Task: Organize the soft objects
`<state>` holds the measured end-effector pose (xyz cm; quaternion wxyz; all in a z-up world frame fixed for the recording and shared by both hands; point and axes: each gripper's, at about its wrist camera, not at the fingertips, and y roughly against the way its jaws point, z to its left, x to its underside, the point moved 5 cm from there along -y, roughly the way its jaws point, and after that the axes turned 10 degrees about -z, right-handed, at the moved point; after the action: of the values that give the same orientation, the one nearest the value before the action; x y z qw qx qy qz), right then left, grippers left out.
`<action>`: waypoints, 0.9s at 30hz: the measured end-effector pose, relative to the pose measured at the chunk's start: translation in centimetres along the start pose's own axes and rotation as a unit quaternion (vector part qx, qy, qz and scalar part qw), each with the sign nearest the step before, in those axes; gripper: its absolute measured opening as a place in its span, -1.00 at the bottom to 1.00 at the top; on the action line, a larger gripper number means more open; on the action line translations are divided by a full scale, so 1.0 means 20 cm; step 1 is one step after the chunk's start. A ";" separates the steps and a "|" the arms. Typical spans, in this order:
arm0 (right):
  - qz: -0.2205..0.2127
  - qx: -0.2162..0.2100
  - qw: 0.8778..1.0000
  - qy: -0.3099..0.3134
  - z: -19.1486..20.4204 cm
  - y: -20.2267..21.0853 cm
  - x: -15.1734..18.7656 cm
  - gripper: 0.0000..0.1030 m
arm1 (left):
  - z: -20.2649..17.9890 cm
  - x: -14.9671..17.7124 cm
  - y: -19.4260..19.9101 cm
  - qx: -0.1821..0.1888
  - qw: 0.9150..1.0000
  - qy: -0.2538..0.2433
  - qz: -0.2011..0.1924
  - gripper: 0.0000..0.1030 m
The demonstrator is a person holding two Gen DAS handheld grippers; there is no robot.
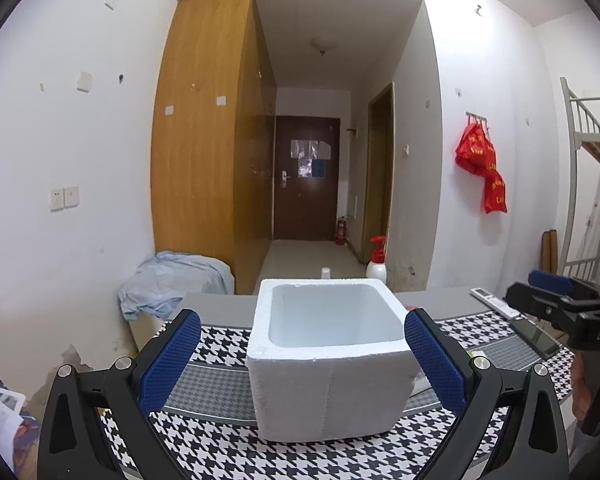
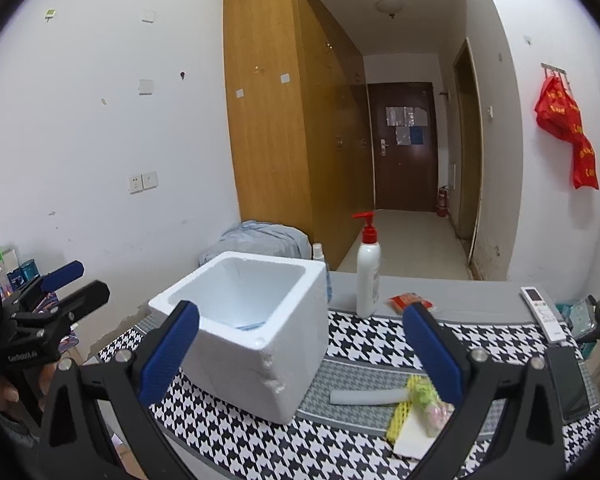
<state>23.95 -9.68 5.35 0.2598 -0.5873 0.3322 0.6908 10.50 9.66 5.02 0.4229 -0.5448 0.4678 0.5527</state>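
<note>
White foam box (image 2: 244, 332) upright on houndstooth mat (image 2: 340, 452) on bench, grey foam tube (image 2: 366, 397) and yellow foam net (image 2: 400, 416) beside it, left gripper (image 1: 302, 364) jaws apart, right gripper (image 2: 300, 354) jaws apart, both empty

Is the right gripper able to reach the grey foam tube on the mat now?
Probably yes. The right gripper is open and empty, and the grey foam tube lies bare on the mat just below it. The foam box sits to the left, not in the way.

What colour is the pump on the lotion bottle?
Red; the pump tops a white bottle, clearest in the right wrist view.
</note>
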 end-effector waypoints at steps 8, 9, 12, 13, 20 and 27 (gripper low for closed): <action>-0.004 0.016 1.000 0.002 -0.04 0.09 0.06 1.00 | -0.09 0.03 0.03 0.019 1.000 -0.010 -0.008 0.98; -0.008 0.019 1.000 0.007 -0.05 0.11 0.06 1.00 | -0.11 0.03 0.04 0.021 1.000 -0.011 -0.009 0.98; -0.014 0.024 1.000 0.009 -0.06 0.15 0.09 1.00 | -0.13 0.05 0.04 0.021 1.000 -0.018 -0.014 0.98; -0.015 0.023 1.000 0.008 -0.07 0.16 0.10 0.99 | -0.14 0.06 0.05 0.023 0.999 -0.019 -0.015 0.98; -0.015 0.035 0.999 0.017 -0.07 0.22 0.17 1.00 | -0.17 0.13 0.03 0.039 0.999 -0.006 -0.006 0.98; -0.010 0.041 0.999 0.008 -0.10 0.24 0.23 0.99 | -0.17 0.18 0.03 0.044 0.999 0.003 -0.005 0.98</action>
<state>20.75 -14.40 1.49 0.2881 -0.5845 0.3568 0.6694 10.37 6.01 1.53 0.4474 -0.5298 0.4905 0.5278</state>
